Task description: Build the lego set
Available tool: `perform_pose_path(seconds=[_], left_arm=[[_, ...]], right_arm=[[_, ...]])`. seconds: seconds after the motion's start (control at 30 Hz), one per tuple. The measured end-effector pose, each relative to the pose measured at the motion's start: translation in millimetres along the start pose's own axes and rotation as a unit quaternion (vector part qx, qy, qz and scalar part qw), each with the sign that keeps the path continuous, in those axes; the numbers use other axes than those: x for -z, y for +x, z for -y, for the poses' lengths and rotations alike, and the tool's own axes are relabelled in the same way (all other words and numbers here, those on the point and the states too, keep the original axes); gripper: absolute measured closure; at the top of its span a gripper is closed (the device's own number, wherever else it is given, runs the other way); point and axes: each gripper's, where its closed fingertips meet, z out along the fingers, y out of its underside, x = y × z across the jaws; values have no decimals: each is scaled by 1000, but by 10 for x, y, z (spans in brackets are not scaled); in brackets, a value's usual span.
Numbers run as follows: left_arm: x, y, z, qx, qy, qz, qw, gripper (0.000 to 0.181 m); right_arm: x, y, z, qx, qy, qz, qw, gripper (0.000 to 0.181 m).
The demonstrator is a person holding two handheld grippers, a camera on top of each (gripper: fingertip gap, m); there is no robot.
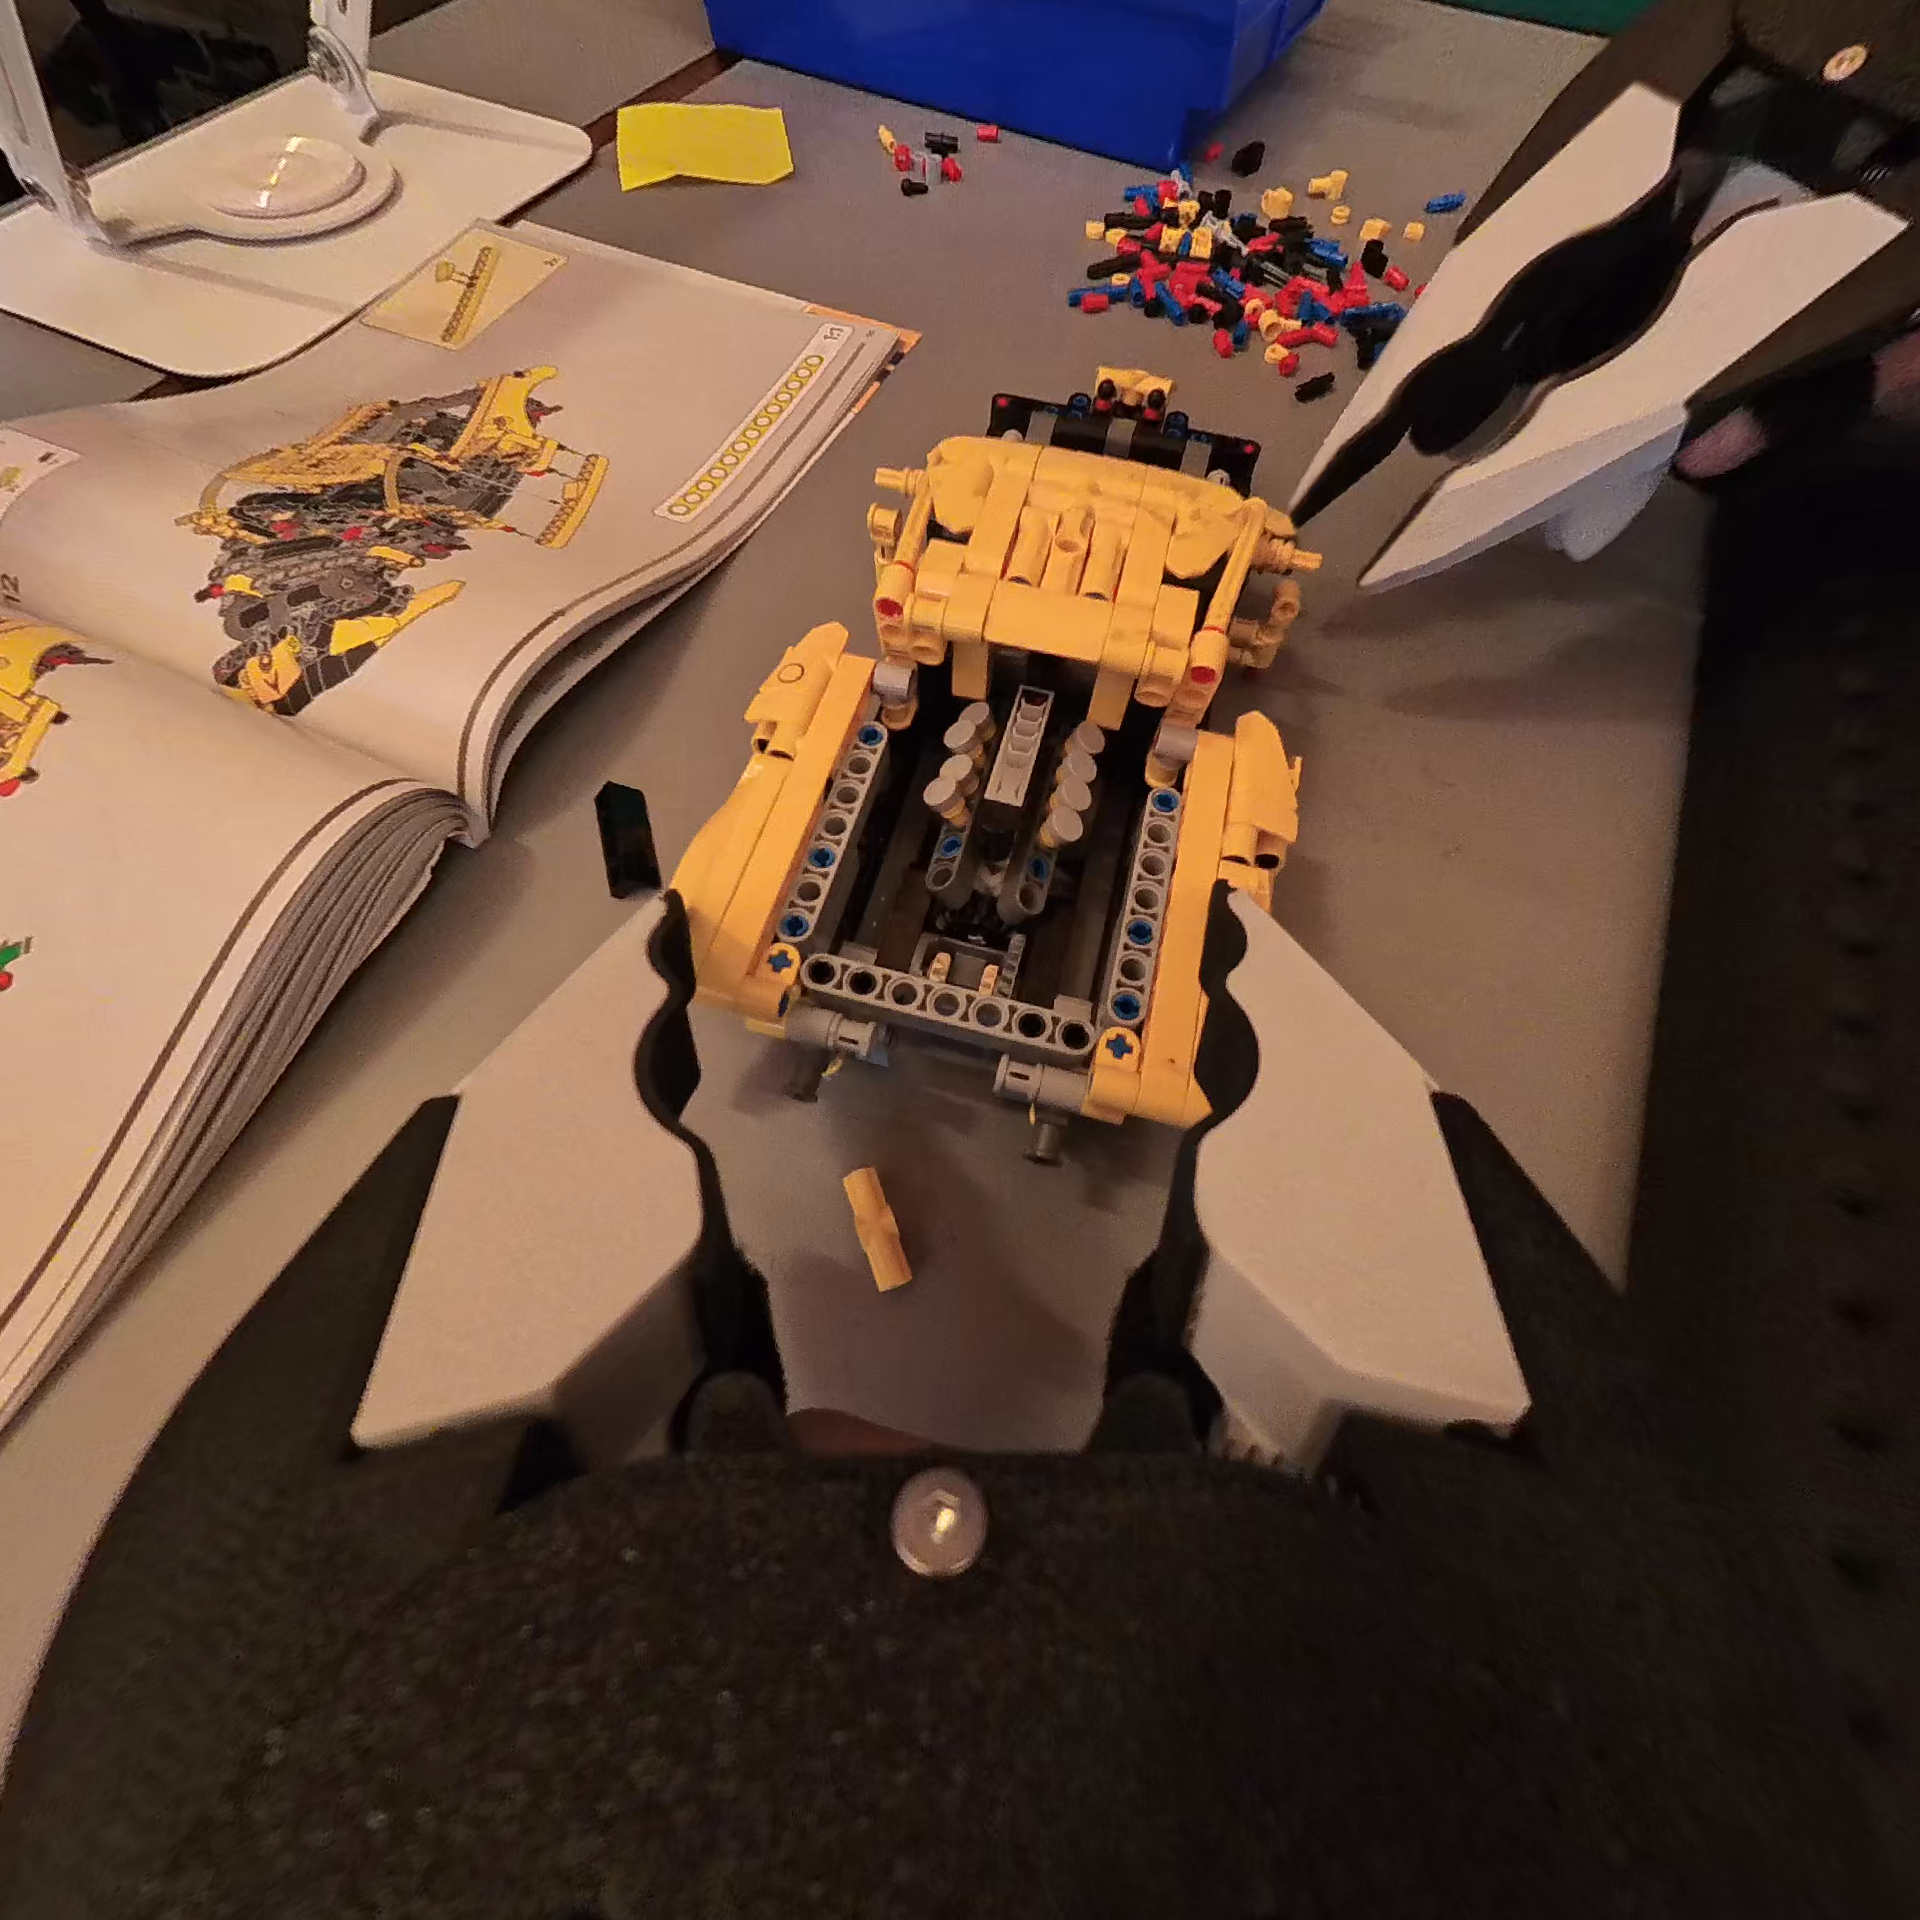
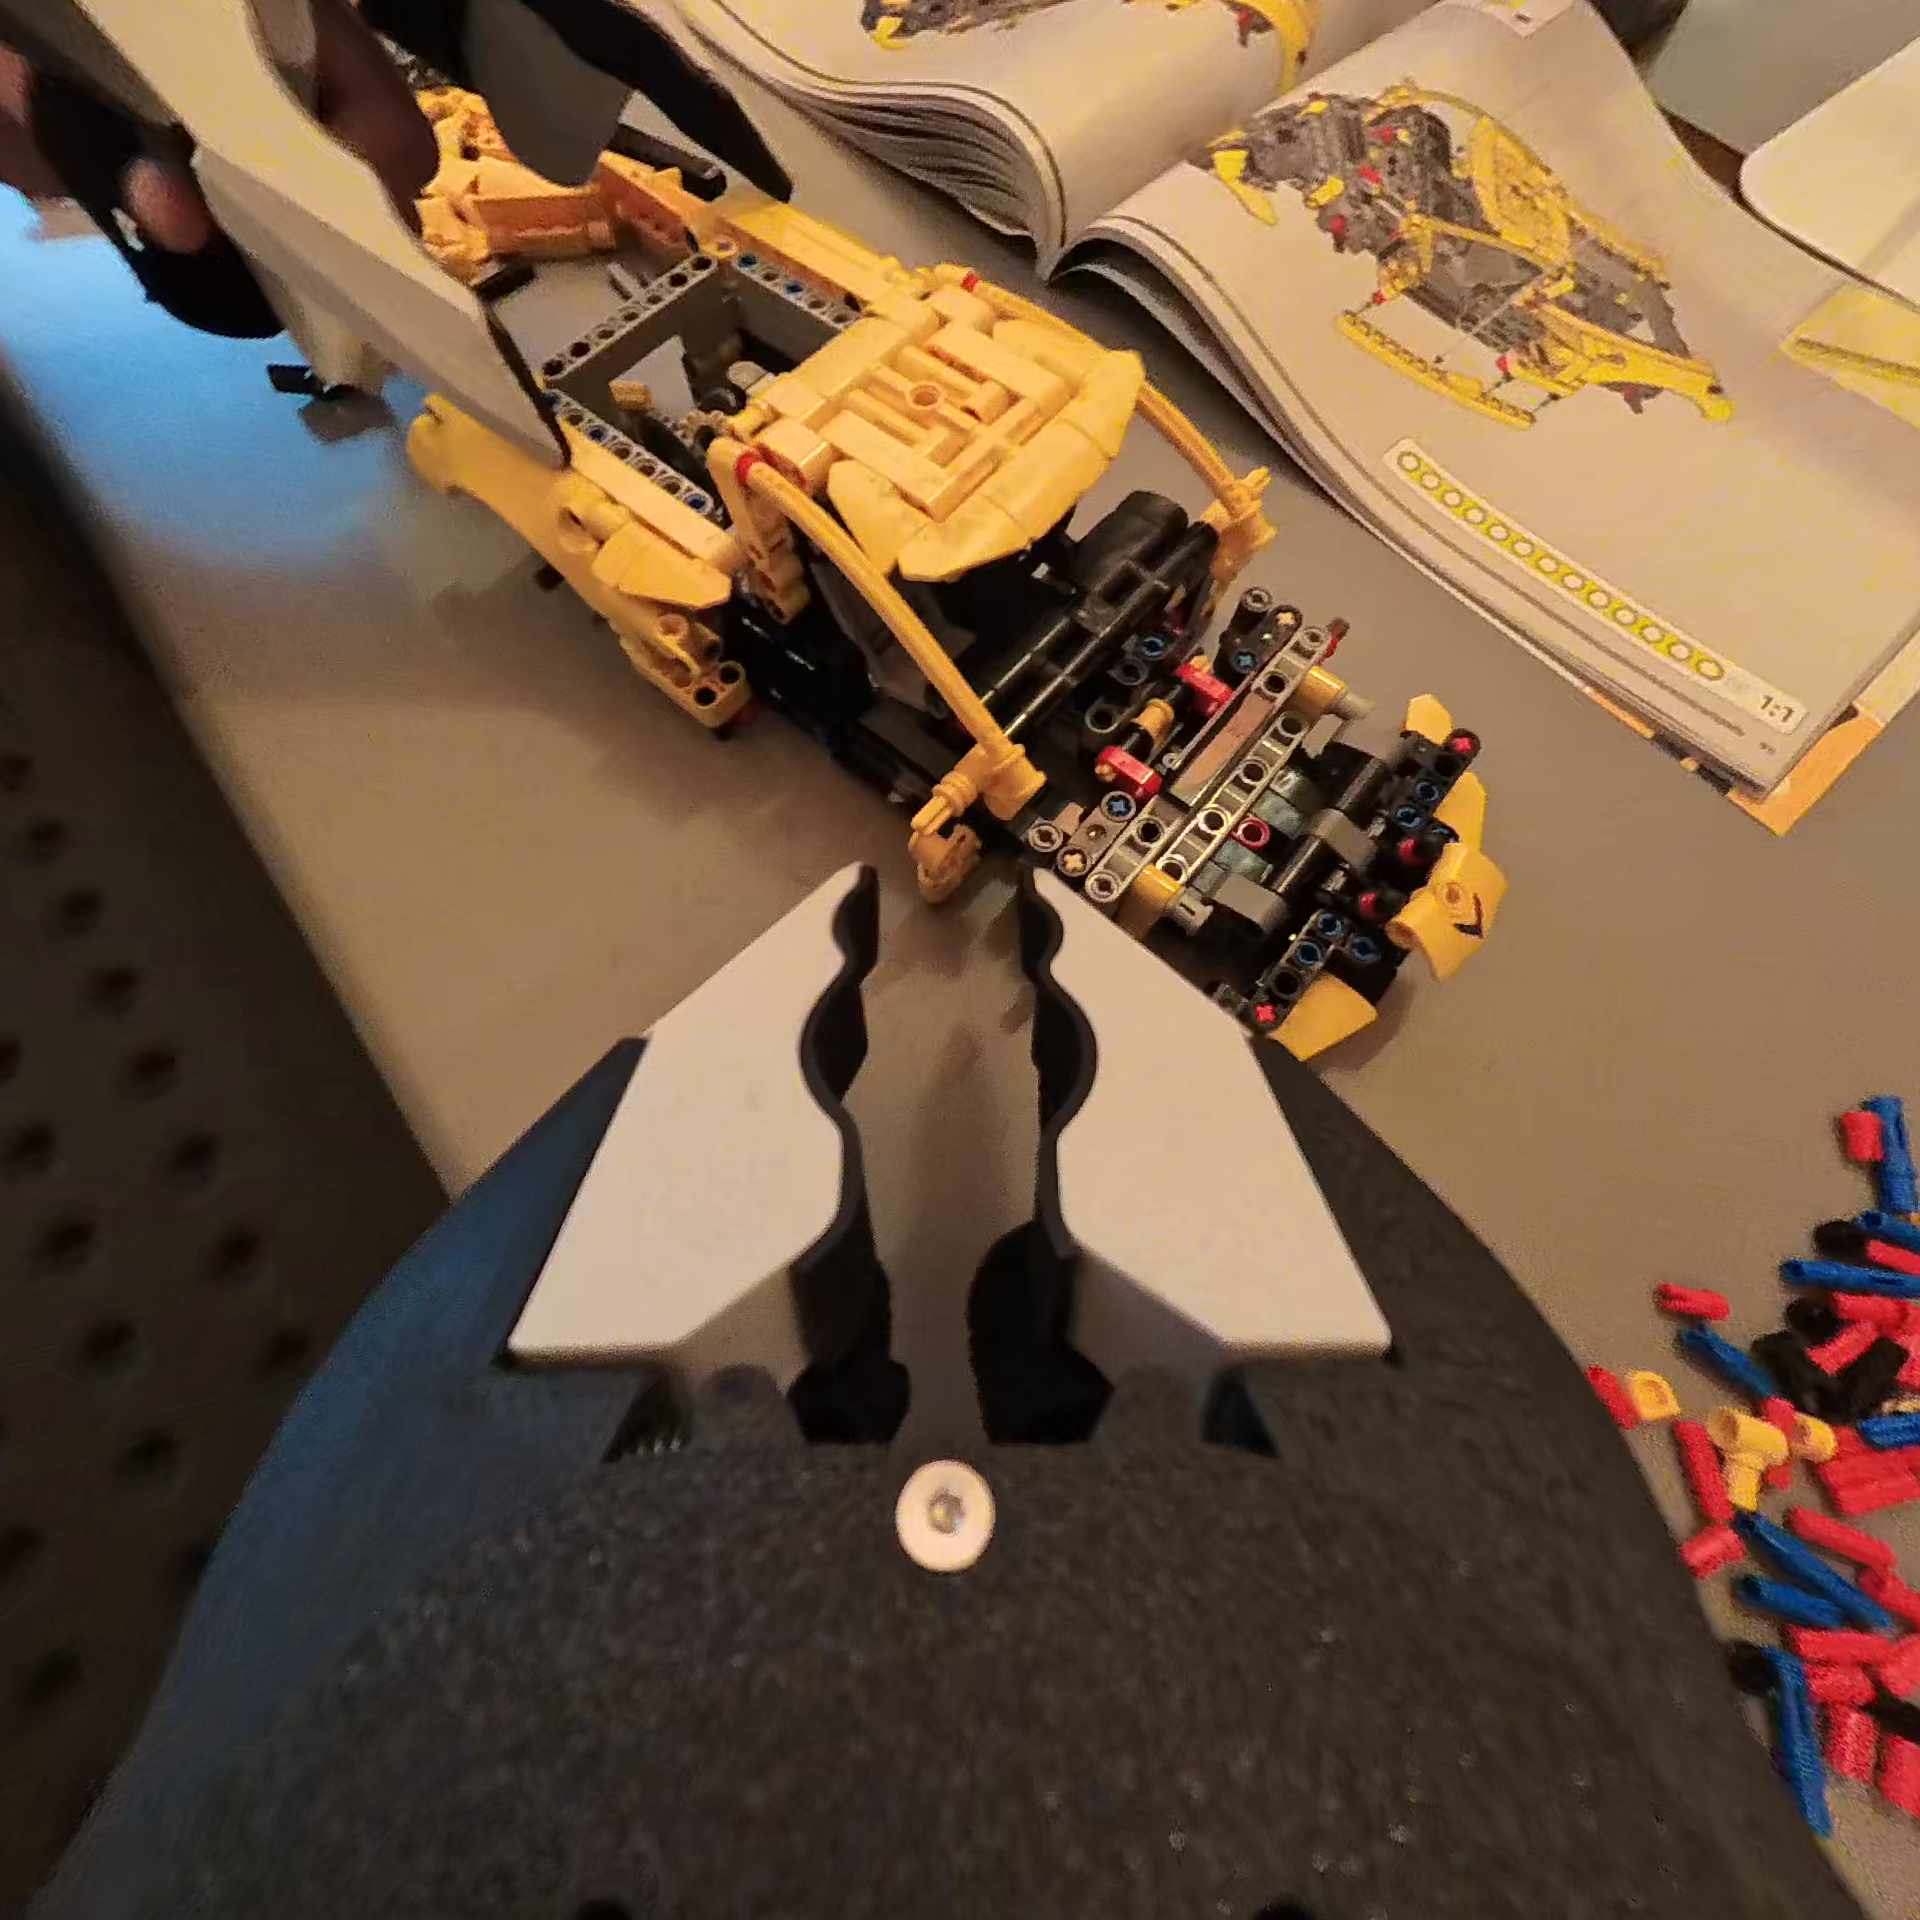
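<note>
Two grippers are working around the half-built yellow and grey brick vehicle (image 1: 997,790), which is standing on the grey desk (image 1: 1455,831) beside the open instruction booklet (image 1: 416,582). You are holding the left gripper (image 1: 951,935) spread wide, its fingers flanking the open grey frame at the rear. You are keeping the right gripper (image 2: 945,899) slightly spread and empty, near the thin yellow tube's end. Be closing the left one on the side panels, not on loose trim. Its contact is hard to judge, and the small yellow connector piece (image 1: 878,1226) is lying unattached.
</note>
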Motion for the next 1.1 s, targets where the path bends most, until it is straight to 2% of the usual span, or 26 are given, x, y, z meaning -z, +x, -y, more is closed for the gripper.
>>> perform_pose_path(seconds=[0.23, 0.33, 0.43, 0.5, 0.67, 0.8, 0.93, 1.1], left_arm=[[-1, 11, 8, -6, 6, 3, 1000, 84], [-4, 21, 13, -8, 8, 5, 1000, 85], [-6, 32, 15, -10, 9, 5, 1000, 85], [-8, 34, 15, -11, 10, 5, 1000, 85], [-11, 40, 16, -10, 10, 5, 1000, 86], [-18, 54, 18, -10, 11, 6, 1000, 86], [-19, 56, 18, -11, 11, 4, 1000, 86], [-17, 56, 16, -11, 13, 2, 1000, 86]], right_arm=[[-139, -79, 18, -13, 12, -7, 1000, 161], [-159, -28, -5, 30, 14, -37, 999, 172], [-161, -27, -3, 83, 33, -45, 995, 172], [-161, -25, -4, 86, 38, -45, 995, 172], [-157, -17, -15, 1, 4, -42, 999, 173], [-155, 7, -21, -69, 1, -75, 995, 173], [-151, -5, -13, 14, 11, -82, 996, 173], [-133, 13, -61, 214, 43, 4, 976, 170]])
